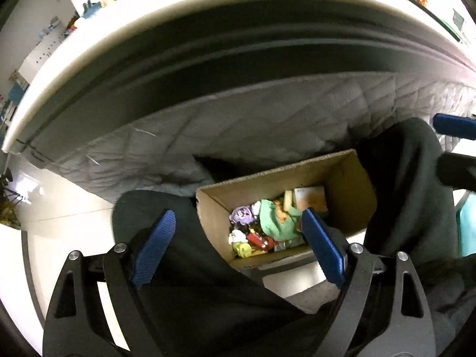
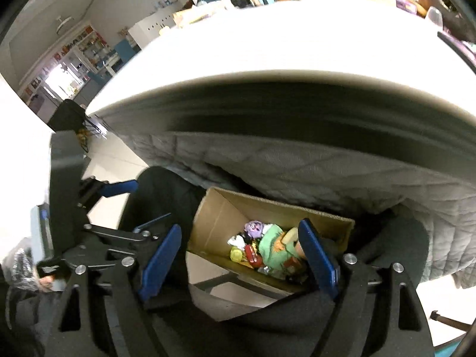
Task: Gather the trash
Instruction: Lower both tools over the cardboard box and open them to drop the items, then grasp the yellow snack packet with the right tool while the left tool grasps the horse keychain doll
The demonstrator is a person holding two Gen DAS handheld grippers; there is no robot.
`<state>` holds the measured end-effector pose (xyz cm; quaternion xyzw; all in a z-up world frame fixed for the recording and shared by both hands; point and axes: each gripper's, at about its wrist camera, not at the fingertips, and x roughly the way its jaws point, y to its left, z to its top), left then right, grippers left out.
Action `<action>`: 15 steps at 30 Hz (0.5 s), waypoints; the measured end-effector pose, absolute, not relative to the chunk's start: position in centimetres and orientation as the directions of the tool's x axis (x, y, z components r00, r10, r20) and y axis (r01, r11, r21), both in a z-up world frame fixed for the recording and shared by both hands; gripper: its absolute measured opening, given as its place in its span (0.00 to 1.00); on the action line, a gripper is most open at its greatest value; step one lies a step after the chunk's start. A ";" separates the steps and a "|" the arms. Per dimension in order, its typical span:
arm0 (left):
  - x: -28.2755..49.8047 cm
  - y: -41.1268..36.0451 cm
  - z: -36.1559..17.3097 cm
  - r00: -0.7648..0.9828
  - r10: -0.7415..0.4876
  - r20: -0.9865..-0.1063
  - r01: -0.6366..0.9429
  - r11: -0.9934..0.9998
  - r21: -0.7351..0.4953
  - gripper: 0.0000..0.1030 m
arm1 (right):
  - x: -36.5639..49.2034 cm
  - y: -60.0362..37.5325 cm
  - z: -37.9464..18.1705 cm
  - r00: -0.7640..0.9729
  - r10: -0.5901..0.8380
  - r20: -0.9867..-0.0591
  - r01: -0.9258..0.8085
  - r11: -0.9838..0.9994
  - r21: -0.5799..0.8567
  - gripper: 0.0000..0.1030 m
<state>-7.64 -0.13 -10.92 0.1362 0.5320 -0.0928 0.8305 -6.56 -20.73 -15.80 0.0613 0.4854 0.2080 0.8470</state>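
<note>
An open cardboard box (image 1: 348, 196) (image 2: 214, 223) sits low between a person's dark-trousered legs (image 1: 190, 282). Inside lies mixed trash: a green wrapper (image 1: 276, 220) (image 2: 273, 247), a purple piece (image 1: 241, 217) (image 2: 254, 227), a yellow piece (image 1: 242, 250) and a red piece (image 1: 258, 241). My left gripper (image 1: 238, 212) hovers open above the box's near left corner, nothing between its blue pads. My right gripper (image 2: 240, 225) hangs open over the box too, also empty. The left gripper's blue finger (image 2: 119, 187) shows at the left edge of the right wrist view.
A white table edge (image 1: 148, 29) (image 2: 267, 44) arches above the box. A grey quilted cloth (image 1: 238, 125) (image 2: 327, 172) hangs below it, just behind the box. White floor (image 1: 59, 208) lies to the left. A brown chair leg (image 2: 446, 321) stands at the lower right.
</note>
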 end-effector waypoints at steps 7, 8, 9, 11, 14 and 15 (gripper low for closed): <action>-7.4 1.9 -3.1 0.522 -0.103 -0.846 0.312 0.947 0.077 0.84 | -1.1 -21.0 -6.2 0.597 0.414 -0.687 -0.358 0.904 0.233 0.85; -6.8 2.2 -1.8 0.546 -0.111 -0.830 0.308 0.948 0.076 0.88 | 1.4 -20.8 -5.1 0.624 0.392 -0.676 -0.361 0.912 0.196 0.85; -6.2 2.7 -0.7 0.567 -0.112 -0.816 0.295 0.953 0.074 0.88 | 3.4 -20.7 -4.6 0.639 0.376 -0.671 -0.360 0.917 0.172 0.85; -4.1 3.4 1.0 0.601 -0.118 -0.791 0.264 0.963 0.056 0.88 | 9.9 -20.3 -3.7 0.678 0.310 -0.667 -0.334 0.938 0.097 0.85; -0.2 3.9 2.3 0.638 -0.100 -0.764 0.202 0.979 0.040 0.88 | 17.7 -20.6 -4.3 0.679 0.265 -0.685 -0.294 0.953 0.077 0.85; 0.7 4.0 2.5 0.643 -0.098 -0.760 0.193 0.981 0.036 0.88 | 20.6 -21.0 -4.8 0.675 0.253 -0.693 -0.269 0.959 0.088 0.85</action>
